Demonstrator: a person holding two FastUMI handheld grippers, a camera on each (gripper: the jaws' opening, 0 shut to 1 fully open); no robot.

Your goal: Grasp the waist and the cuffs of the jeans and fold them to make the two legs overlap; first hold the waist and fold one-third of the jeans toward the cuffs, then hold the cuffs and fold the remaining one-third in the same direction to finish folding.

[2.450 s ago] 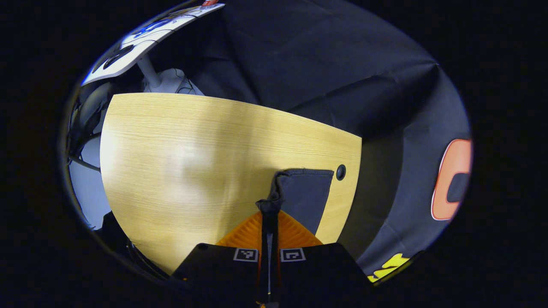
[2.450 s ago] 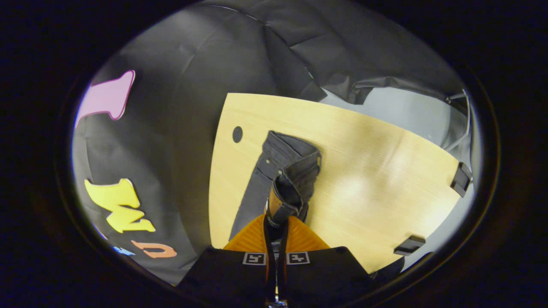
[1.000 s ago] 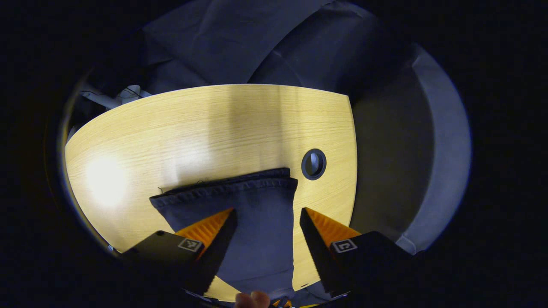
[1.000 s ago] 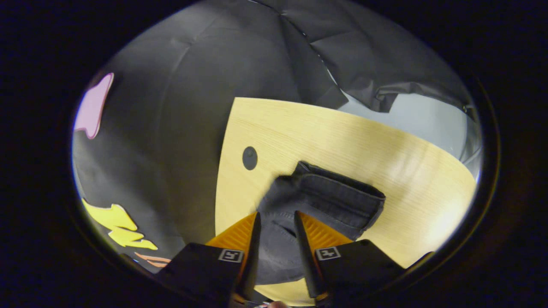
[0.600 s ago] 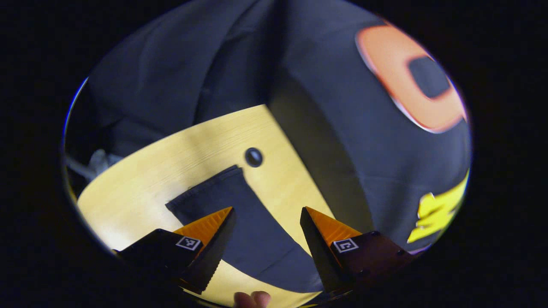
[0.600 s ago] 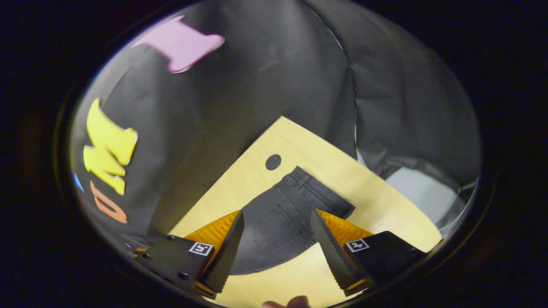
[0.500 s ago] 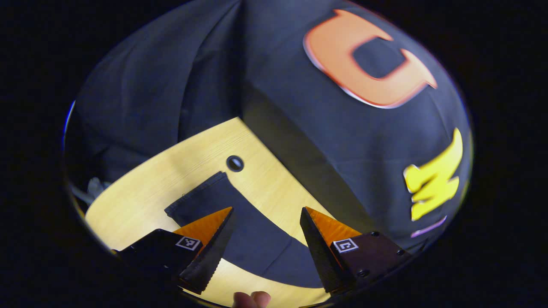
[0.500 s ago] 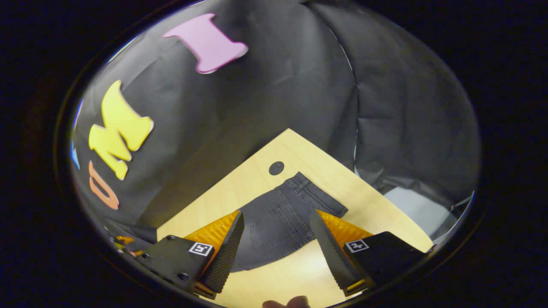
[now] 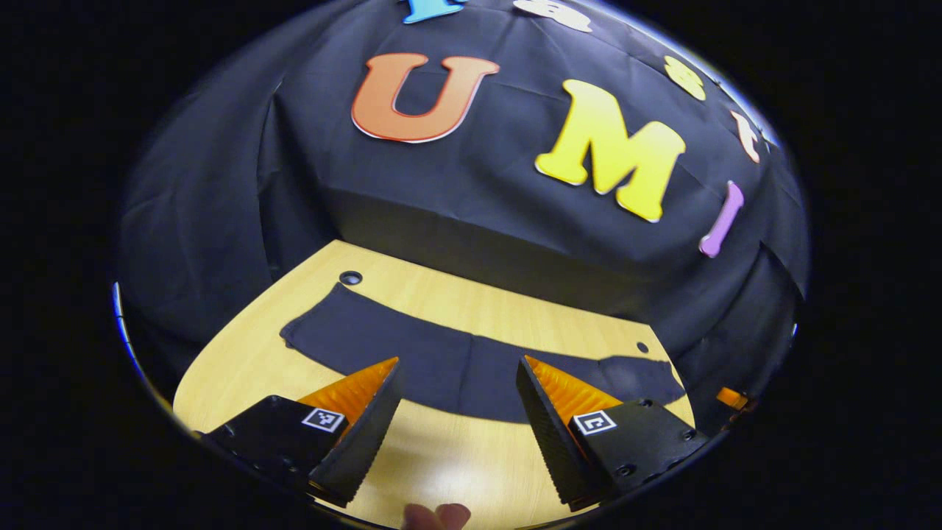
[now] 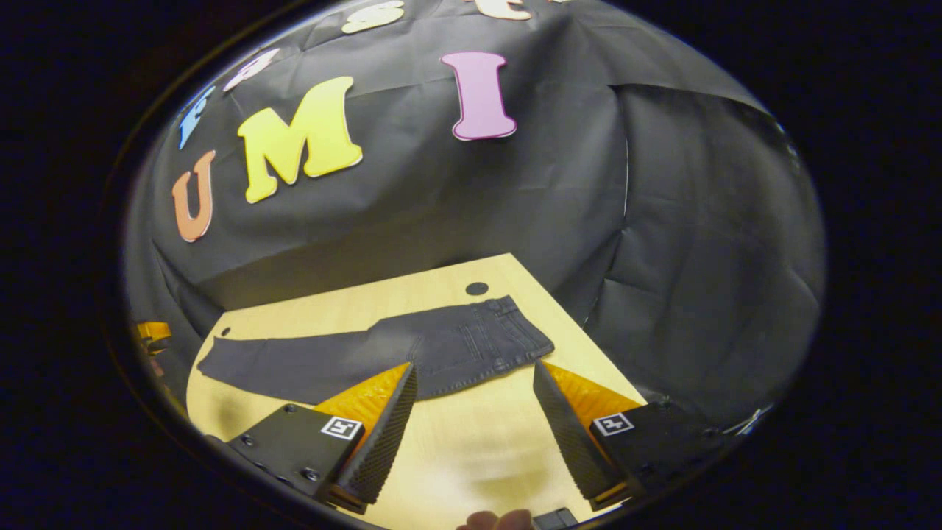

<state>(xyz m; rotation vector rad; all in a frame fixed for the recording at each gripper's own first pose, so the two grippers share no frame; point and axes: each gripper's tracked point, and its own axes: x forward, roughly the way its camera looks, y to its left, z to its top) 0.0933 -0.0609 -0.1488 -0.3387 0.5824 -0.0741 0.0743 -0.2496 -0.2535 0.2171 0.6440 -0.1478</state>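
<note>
**Both hand-held grippers pulled back from the jeans**

Since a second ago both have drawn away. Now the jeans [image 10: 383, 353] lie flat along the far side of the bench [image 10: 471, 434], legs overlapped. Left hand-held gripper [image 9: 458, 383] and right hand-held gripper [image 10: 475, 386] hover spread wide, empty.

My right gripper [image 10: 471, 412] hangs with fingers spread, empty; jeans [image 10: 383, 353] lie flat on table [image 10: 471, 449]; waist at right.

i see the dark jeans [image 10: 383, 353] lying flat and long on the table [image 10: 471, 449], legs overlapped, waist [image 10: 515, 327] by the hole, cuffs [image 9: 309, 331] at the other end.
</note>
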